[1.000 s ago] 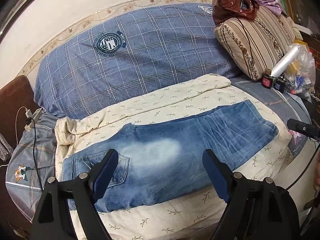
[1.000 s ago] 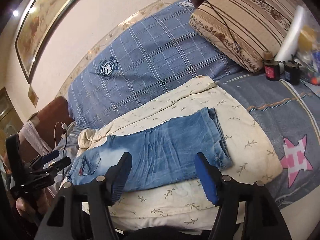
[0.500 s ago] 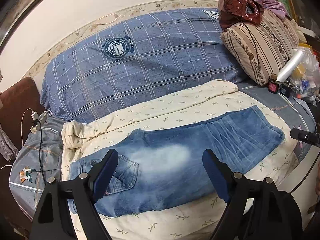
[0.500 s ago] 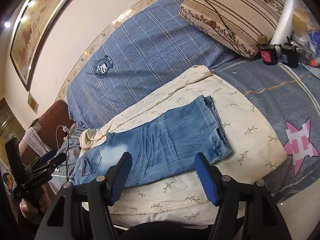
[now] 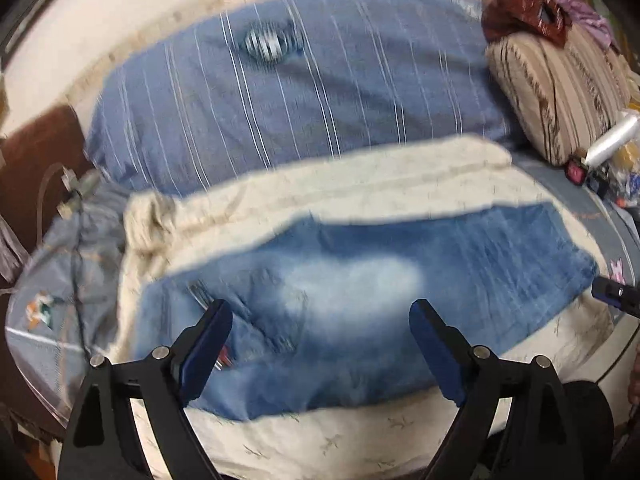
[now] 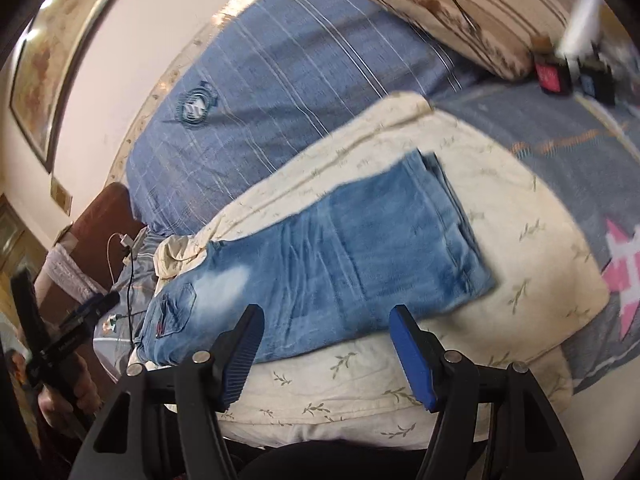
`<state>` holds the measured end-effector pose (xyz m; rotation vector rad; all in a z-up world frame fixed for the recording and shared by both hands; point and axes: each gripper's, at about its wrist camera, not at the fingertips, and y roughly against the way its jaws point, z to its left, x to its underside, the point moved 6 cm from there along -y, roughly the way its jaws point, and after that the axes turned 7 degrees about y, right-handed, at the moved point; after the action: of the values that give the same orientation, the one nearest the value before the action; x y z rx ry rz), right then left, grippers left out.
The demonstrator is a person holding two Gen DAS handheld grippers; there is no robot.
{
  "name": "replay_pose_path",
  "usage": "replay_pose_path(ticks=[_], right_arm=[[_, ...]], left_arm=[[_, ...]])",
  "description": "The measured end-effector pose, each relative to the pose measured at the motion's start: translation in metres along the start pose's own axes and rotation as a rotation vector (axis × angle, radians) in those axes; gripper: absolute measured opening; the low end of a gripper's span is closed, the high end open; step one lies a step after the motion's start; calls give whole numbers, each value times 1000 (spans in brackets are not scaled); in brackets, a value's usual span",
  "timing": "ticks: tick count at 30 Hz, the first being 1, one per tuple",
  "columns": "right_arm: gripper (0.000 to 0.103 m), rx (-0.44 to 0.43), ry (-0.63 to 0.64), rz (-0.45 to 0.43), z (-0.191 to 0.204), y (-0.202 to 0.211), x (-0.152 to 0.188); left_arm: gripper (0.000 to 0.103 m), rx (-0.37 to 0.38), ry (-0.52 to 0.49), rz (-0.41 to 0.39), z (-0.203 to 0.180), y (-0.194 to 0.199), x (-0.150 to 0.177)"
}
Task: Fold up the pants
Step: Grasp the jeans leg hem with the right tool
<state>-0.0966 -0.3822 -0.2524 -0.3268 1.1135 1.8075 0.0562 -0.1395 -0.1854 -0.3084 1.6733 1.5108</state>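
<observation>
Faded blue denim pants (image 5: 360, 304) lie flat, already doubled leg over leg, across a cream sheet printed with small leaf sprigs (image 5: 360, 436) that covers the near part of the bed; the waistband and back pocket sit at the left end, the stacked leg hems at the right end, as the right wrist view shows them too (image 6: 340, 256). Left gripper (image 5: 320, 340) hangs over the seat of the pants, blue-padded jaws wide apart and opening further, nothing pinched between them; the cloth appears in the gap but the pads do not press on it. Right gripper (image 6: 324, 344) is held above the near edge of the pants toward the middle of the legs, its jaws also parted and holding nothing; whether the tips touch the fabric cannot be told. Beyond the cream sheet lies a large blue checked pillow with a round badge (image 5: 280, 100); a brown-and-beige striped cushion (image 5: 560, 92) stands at the right, a dark red bag (image 5: 516, 8) on top of it. At the left of the right wrist view, a hand (image 6: 64, 392) grips the black handle of the other gripper; both views are blurred.
</observation>
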Motion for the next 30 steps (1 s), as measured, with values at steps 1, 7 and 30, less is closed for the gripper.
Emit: replay_pose_path(ticks=[1,7,30], right_arm=[[69,-7,-27,7,-6,-3,2],[69,-40,-141,5,-33,-9,9],[16,48,-237,-78,-61,-35,-36]], left_arm=[[90,5,3,32,-2,-9,6],[90,30,17,172,-17,-51,30],[90,36,80,313,-19,-98,43]])
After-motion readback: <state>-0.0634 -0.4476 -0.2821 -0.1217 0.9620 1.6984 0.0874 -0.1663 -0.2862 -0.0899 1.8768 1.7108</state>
